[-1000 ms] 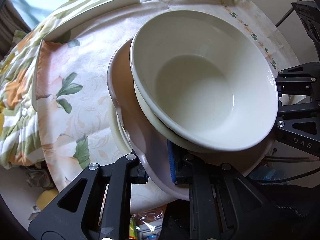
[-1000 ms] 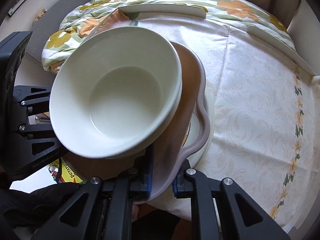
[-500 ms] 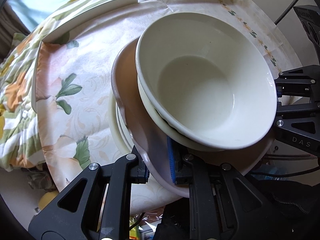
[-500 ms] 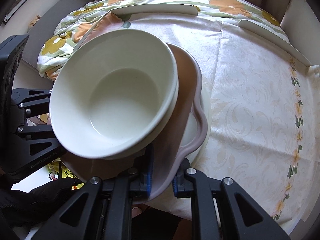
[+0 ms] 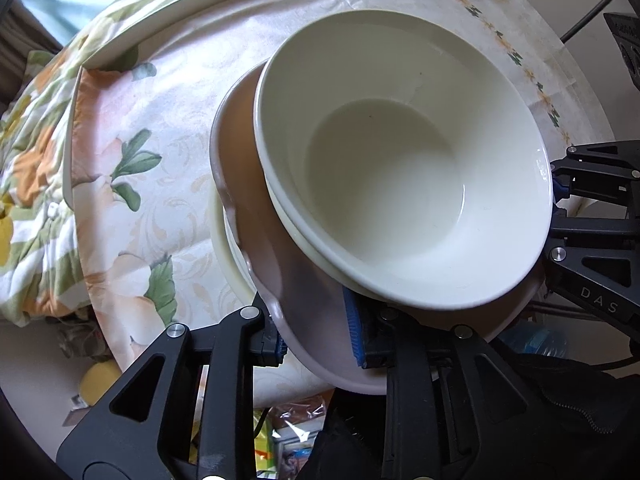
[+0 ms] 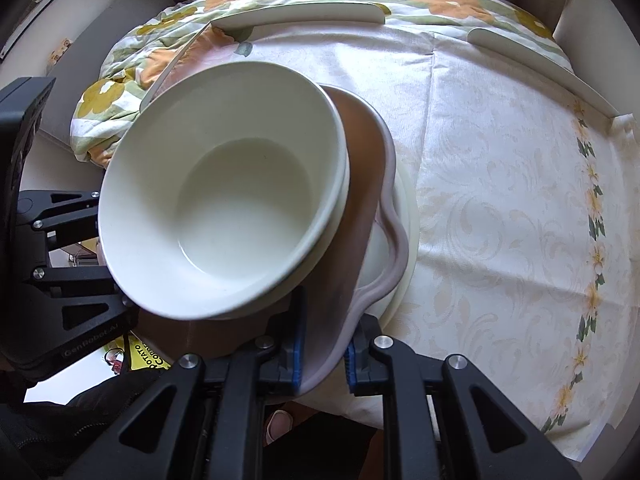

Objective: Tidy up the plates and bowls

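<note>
A pinkish-brown wavy-rimmed plate point(image 5: 256, 216) carries two nested cream bowls point(image 5: 400, 168). My left gripper point(image 5: 318, 340) is shut on the plate's near rim. My right gripper point(image 6: 322, 354) is shut on the opposite rim of the same plate point(image 6: 368, 152), and the bowls point(image 6: 224, 208) show there too. The plate is tilted and held just over a cream plate point(image 5: 218, 236) that lies on the table; the cream plate's edge also shows in the right wrist view point(image 6: 410, 216). Each gripper appears at the edge of the other's view.
The round table point(image 6: 500, 184) has a pale floral cloth and white edge guards point(image 6: 296, 14). A flowered quilt point(image 5: 28, 152) lies beyond the table's left side. Packets and clutter point(image 5: 288, 420) lie on the floor below the table's edge.
The plate with the bowls has shifted a little across the table, over the cream plate. Both grippers keep their hold.
</note>
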`<state>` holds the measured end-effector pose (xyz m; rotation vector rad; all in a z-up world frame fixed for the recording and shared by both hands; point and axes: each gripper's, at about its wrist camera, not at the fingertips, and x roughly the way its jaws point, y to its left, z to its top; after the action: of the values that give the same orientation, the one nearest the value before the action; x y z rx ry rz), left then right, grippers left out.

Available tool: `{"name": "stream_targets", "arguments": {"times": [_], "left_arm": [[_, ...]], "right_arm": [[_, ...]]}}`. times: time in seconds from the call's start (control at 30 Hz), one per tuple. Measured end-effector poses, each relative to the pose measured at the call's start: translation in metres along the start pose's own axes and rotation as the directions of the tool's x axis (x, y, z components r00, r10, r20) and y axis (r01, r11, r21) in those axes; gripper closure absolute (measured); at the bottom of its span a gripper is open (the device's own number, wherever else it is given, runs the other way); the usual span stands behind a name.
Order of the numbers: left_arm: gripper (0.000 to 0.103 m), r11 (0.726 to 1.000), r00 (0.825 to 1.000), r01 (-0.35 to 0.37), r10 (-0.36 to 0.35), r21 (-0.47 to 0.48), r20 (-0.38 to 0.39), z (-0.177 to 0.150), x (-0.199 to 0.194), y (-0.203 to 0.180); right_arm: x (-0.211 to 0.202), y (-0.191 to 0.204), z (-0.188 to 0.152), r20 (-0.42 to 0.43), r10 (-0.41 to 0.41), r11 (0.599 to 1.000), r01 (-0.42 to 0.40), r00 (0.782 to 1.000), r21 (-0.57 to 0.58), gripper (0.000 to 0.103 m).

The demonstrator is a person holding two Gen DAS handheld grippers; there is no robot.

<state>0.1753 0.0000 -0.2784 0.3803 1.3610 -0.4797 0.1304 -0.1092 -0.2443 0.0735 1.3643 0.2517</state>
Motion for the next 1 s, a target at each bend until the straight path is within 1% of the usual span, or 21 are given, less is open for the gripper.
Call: {"name": "stream_targets", "arguments": {"times": [0.17, 0.27, 0.33, 0.4, 0.5, 0.7, 0.77, 0.83, 0.9, 0.93, 1.0], "left_arm": [[0.079, 1.000, 1.000, 0.007, -0.007, -0.006, -0.030, 0.003, 0.000, -0.002], [0.072, 1.000, 0.999, 0.020, -0.020, 0.001, -0.039, 0.003, 0.000, -0.004], [0.063, 1.000, 0.999, 0.022, -0.021, 0.017, -0.043, 0.003, -0.001, -0.009], [0.060, 1.000, 0.999, 0.021, -0.020, 0.019, -0.045, 0.003, -0.002, -0.011], [0.060, 0.999, 0.998, 0.035, -0.034, 0.009, -0.045, 0.002, -0.003, -0.009], [0.055, 0.999, 0.997, 0.035, -0.036, -0.013, -0.073, 0.005, -0.005, -0.009], [0.050, 0.999, 0.996, 0.034, -0.035, -0.015, -0.079, 0.005, -0.006, -0.010], [0.034, 1.000, 0.997, 0.028, -0.029, -0.008, -0.075, 0.004, -0.010, -0.013], [0.029, 1.000, 0.998, 0.002, -0.002, 0.013, -0.059, 0.004, -0.015, -0.016], [0.028, 1.000, 0.998, -0.006, 0.007, 0.015, -0.061, 0.004, -0.016, -0.017], [0.028, 1.000, 0.998, -0.002, 0.003, 0.006, -0.064, 0.003, -0.016, -0.016]], "right_arm": [[0.000, -0.003, 0.001, -0.005, 0.012, 1.000, -0.012, 1.000, 0.027, 0.088], [-0.001, -0.004, 0.003, -0.007, 0.008, 0.999, -0.008, 1.000, 0.036, 0.088], [-0.002, -0.003, 0.003, -0.009, 0.002, 0.999, -0.001, 1.000, 0.038, 0.088], [-0.002, -0.003, 0.004, -0.014, -0.002, 0.999, 0.002, 1.000, 0.040, 0.087], [-0.002, -0.003, 0.003, -0.013, 0.000, 0.999, 0.001, 1.000, 0.044, 0.087], [-0.002, -0.003, 0.004, -0.015, -0.009, 0.999, 0.009, 1.000, 0.046, 0.087], [-0.003, -0.003, 0.004, -0.017, -0.011, 0.999, 0.012, 1.000, 0.051, 0.087], [-0.002, -0.002, 0.003, -0.022, -0.011, 0.999, 0.012, 1.000, 0.053, 0.087], [-0.002, 0.001, 0.003, -0.027, -0.013, 0.999, 0.014, 1.000, 0.045, 0.087], [-0.002, 0.002, 0.003, -0.028, -0.016, 0.999, 0.017, 0.999, 0.043, 0.087], [-0.002, 0.003, 0.003, -0.033, -0.016, 0.998, 0.017, 0.999, 0.052, 0.087]]}}
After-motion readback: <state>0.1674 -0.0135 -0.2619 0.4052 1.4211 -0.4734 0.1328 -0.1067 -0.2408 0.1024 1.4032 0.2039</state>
